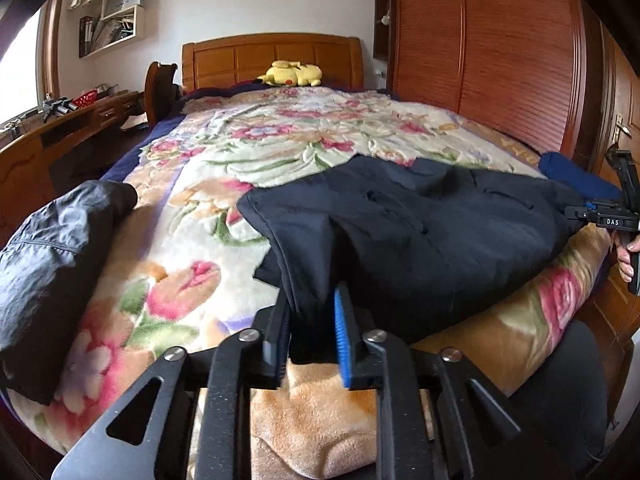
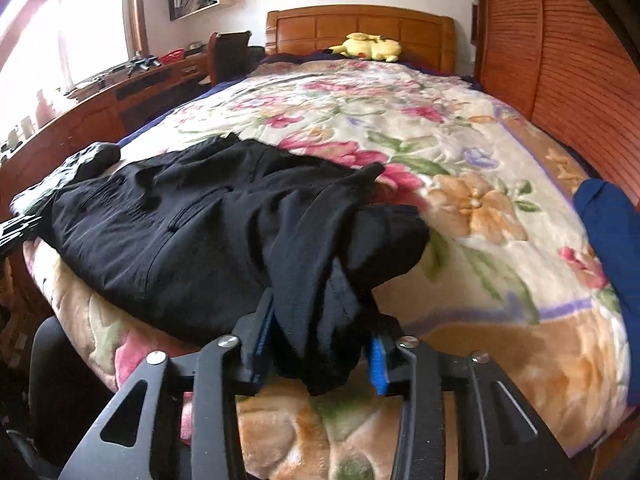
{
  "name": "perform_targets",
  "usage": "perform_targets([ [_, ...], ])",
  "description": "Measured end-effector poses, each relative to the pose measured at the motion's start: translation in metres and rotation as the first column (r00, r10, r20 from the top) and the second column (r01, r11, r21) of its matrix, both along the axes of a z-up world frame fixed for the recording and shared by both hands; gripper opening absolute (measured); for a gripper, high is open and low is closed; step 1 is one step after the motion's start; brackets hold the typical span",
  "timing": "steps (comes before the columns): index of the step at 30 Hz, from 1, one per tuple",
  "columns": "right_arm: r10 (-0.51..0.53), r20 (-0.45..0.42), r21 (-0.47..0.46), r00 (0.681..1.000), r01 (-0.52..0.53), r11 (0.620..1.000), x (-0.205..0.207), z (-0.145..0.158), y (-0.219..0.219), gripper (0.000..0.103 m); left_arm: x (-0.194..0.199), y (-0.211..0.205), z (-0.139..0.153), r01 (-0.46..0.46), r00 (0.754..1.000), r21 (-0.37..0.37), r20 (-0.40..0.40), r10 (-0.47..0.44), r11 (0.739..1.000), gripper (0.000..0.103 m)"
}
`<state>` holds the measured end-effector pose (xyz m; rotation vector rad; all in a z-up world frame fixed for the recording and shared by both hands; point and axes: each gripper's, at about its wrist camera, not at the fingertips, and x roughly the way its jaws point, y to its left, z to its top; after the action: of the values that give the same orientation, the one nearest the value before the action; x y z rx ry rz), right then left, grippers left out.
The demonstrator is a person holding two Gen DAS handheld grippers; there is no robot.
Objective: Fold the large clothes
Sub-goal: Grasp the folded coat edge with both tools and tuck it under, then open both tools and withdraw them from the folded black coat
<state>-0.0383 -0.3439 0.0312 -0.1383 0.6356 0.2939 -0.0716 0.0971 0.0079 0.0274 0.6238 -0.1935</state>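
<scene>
Both pairs of fingers are pinching dark cloth. On the left gripper [image 1: 312, 336] the blue-lined pads [image 1: 343, 336] press a narrow bunch of the black garment [image 1: 420, 236] between them, at its near left corner by the foot edge of the bed. On the right gripper [image 2: 320, 344] the fingers [image 2: 376, 364] stand a little wider, with a thick gathered wad of the same black garment [image 2: 192, 232] filling the space between them and hanging down past the tips.

From those two grips the garment spreads away flat across the near end of the floral blanket [image 1: 248, 152], rumpled, with seams and a pocket slit showing on top. In the left view the right gripper [image 1: 612, 216] shows at the garment's far side, held by a hand [image 1: 628, 256].

Left of the garment, near the blanket's edge, lies a shiny black jacket [image 1: 52, 264], apart from it in the left view. A blue cloth [image 2: 612, 248] lies at the right edge of the bed. Farther off, a yellow plush toy [image 1: 290, 74] rests against the wooden headboard [image 1: 272, 56]. A wooden wardrobe [image 1: 500, 48] runs along the right side, and a desk [image 1: 80, 120] and wall shelves [image 1: 112, 20] stand on the left.
</scene>
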Motion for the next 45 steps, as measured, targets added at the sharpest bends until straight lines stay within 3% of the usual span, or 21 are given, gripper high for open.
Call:
perform_targets([
  [2, -0.012, 0.032, -0.014, 0.999, 0.013, 1.000, -0.003, 0.009, 0.001, 0.052, -0.005, 0.003, 0.006, -0.008, 1.000, -0.006, 0.027, 0.009, 1.000, 0.047],
  [4, -0.015, 0.065, -0.008, 0.998, 0.016, 1.000, -0.002, 0.021, -0.001, 0.055, -0.003, 0.006, 0.014, -0.013, 0.999, -0.022, 0.046, 0.014, 1.000, 0.049],
  [6, -0.025, 0.099, -0.009, 0.995, 0.026, 1.000, -0.004, 0.031, -0.002, 0.056, 0.001, 0.007, 0.019, -0.014, 0.999, -0.045, 0.049, 0.017, 0.999, 0.070],
  [8, -0.023, 0.112, -0.018, 0.993, 0.025, 1.000, 0.005, 0.041, 0.001, 0.057, 0.007, 0.006, 0.021, -0.014, 0.998, -0.068, 0.057, 0.018, 0.998, 0.079],
  [12, 0.004, 0.093, -0.027, 0.996, -0.001, 1.000, 0.039, 0.049, 0.010, 0.057, 0.017, -0.002, 0.018, -0.016, 0.998, -0.068, 0.052, 0.019, 0.998, 0.079],
  [19, -0.007, -0.090, -0.072, 0.996, 0.000, 0.997, 0.152, 0.025, 0.027, 0.056, 0.026, -0.018, 0.009, -0.007, 1.000, -0.040, 0.023, 0.008, 0.999, 0.079],
  [24, -0.011, -0.250, -0.043, 0.968, 0.000, 0.999, 0.215, -0.005, 0.032, 0.056, 0.029, -0.025, -0.002, -0.007, 1.000, -0.009, -0.005, 0.007, 1.000, 0.079],
  [29, 0.007, -0.367, -0.013, 0.930, -0.013, 1.000, 0.247, -0.033, 0.032, 0.056, 0.030, -0.028, -0.008, -0.003, 1.000, 0.001, -0.015, 0.003, 1.000, 0.079],
  [31, 0.020, -0.365, -0.008, 0.931, -0.024, 1.000, 0.261, -0.034, 0.035, 0.052, 0.031, -0.027, -0.008, -0.003, 1.000, -0.007, -0.019, 0.003, 1.000, 0.079],
  [33, 0.052, -0.348, -0.015, 0.936, -0.061, 0.998, 0.262, -0.033, 0.041, 0.025, 0.032, -0.026, -0.010, -0.003, 1.000, -0.011, -0.028, 0.002, 1.000, 0.079],
  [34, 0.056, -0.328, -0.037, 0.943, -0.072, 0.997, 0.260, -0.031, 0.044, 0.005, 0.032, -0.026, -0.011, -0.003, 0.999, -0.010, -0.032, 0.003, 1.000, 0.079],
  [40, 0.037, -0.156, -0.054, 0.987, -0.046, 0.997, 0.244, -0.001, 0.045, 0.004, 0.033, -0.027, -0.015, -0.010, 0.999, -0.008, -0.041, 0.010, 1.000, 0.079],
  [43, -0.104, -0.055, -0.099, 0.993, 0.098, 0.990, 0.245, 0.005, 0.036, 0.003, 0.035, -0.026, -0.017, -0.021, 0.999, -0.005, -0.046, 0.021, 1.000, 0.079],
  [45, -0.197, -0.058, -0.175, 0.979, 0.185, 0.967, 0.254, -0.006, 0.035, 0.003, 0.037, -0.024, -0.019, -0.033, 0.998, -0.016, -0.060, 0.032, 0.999, 0.079],
])
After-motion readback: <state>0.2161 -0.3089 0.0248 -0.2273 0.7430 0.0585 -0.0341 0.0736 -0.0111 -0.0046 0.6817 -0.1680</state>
